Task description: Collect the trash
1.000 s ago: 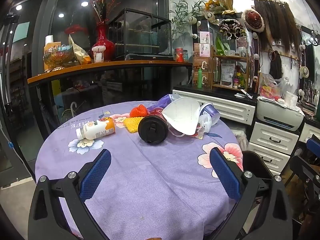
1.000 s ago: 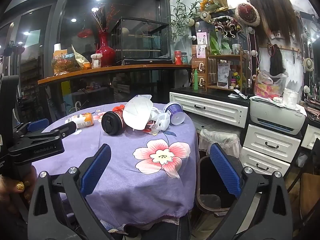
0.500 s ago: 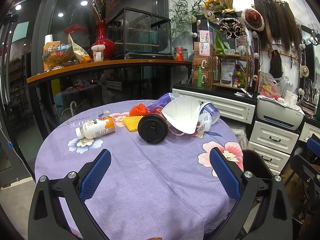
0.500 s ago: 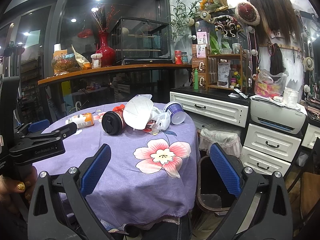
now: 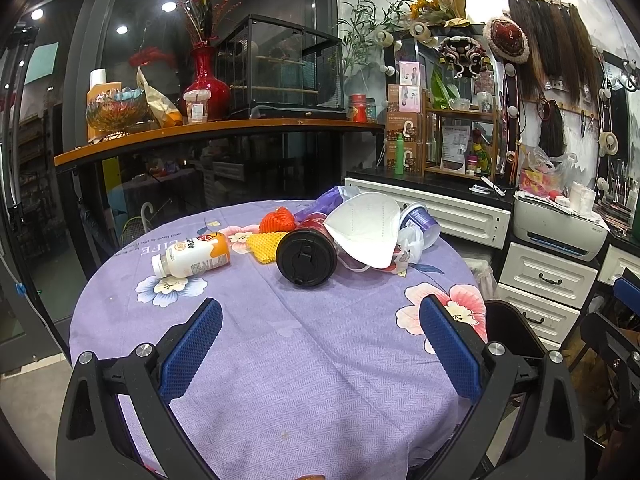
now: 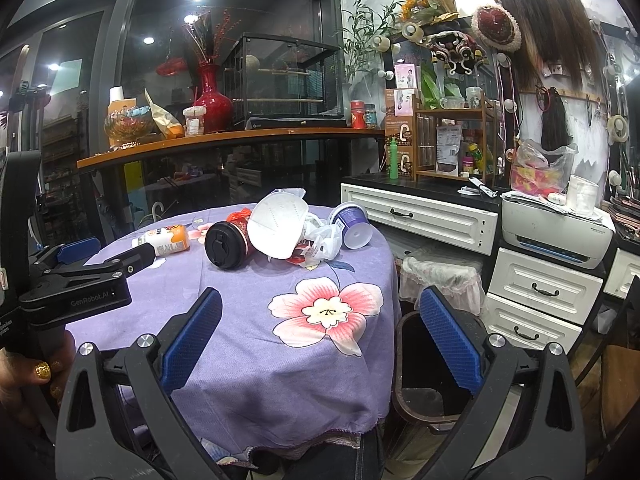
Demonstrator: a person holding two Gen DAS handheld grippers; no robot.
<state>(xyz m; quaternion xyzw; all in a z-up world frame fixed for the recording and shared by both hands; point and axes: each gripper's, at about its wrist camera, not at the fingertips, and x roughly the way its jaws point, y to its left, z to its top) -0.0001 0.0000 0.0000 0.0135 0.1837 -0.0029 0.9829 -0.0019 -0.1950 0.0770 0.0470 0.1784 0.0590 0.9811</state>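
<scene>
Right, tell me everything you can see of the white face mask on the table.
The white folded fabric face mask is a cup-shaped respirator type with a centre seam and faint stitched panels. It sits propped up and tilted in the trash pile on the purple flowered tablecloth, leaning against the red cup with the black lid. A white ear loop trails beneath it. Crumpled plastic lies alongside.

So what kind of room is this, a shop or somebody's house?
Probably a small hair or beauty shop. Long hairpieces hang on the wall, a mirror edged with round bulbs stands behind shelves of product boxes, and a printer sits on white drawers.
</scene>
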